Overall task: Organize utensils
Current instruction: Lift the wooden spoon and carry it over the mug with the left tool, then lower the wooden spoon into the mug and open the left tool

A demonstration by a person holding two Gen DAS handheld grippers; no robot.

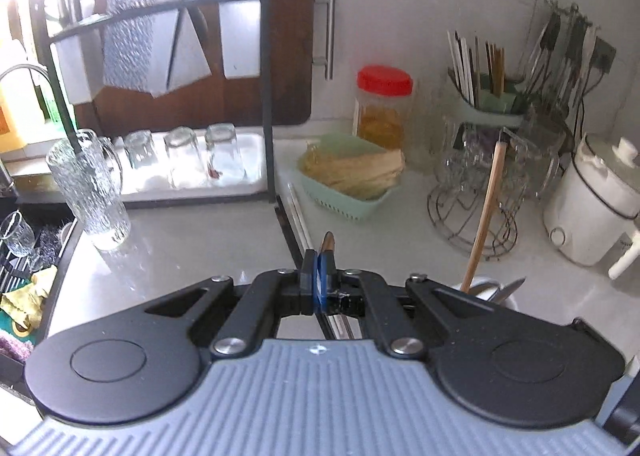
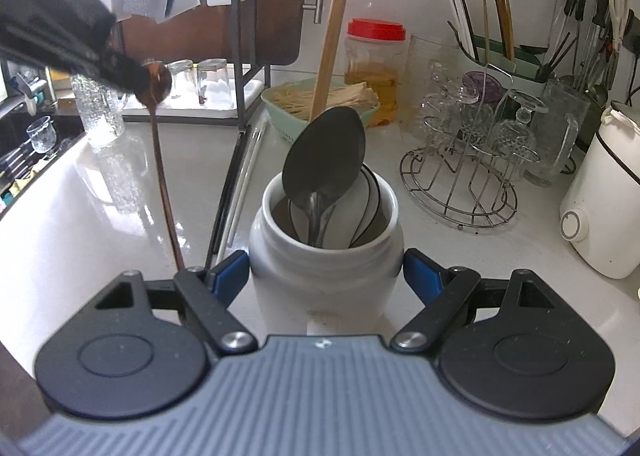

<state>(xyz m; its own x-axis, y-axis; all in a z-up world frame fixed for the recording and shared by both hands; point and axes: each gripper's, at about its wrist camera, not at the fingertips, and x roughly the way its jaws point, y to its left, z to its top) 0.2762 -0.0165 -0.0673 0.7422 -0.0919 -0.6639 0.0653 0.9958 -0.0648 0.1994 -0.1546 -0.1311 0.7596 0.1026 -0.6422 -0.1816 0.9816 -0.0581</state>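
My left gripper (image 1: 319, 256) is shut on a brown wooden spoon (image 1: 329, 241), whose tip pokes out above the pads. In the right wrist view the same spoon (image 2: 162, 160) hangs handle-down from the left gripper (image 2: 132, 74), left of a white ceramic jar (image 2: 325, 256). The jar holds a dark metal spoon (image 2: 326, 154), a wooden-handled utensil (image 2: 332, 36) and white spoons. My right gripper (image 2: 326, 270) closes on the jar's sides with its blue pads (image 2: 230, 272). The jar's rim also shows in the left wrist view (image 1: 486, 288).
A green basket (image 2: 280, 112) of straw-like sticks stands behind the jar. A wire glass rack (image 2: 468, 160) and a white cooker (image 2: 604, 200) stand right. A textured glass (image 1: 90, 188), a dish rack (image 1: 192, 160) with upturned glasses, and chopsticks (image 2: 234, 192) lie left. A chopstick holder (image 1: 486, 92) stands by the wall.
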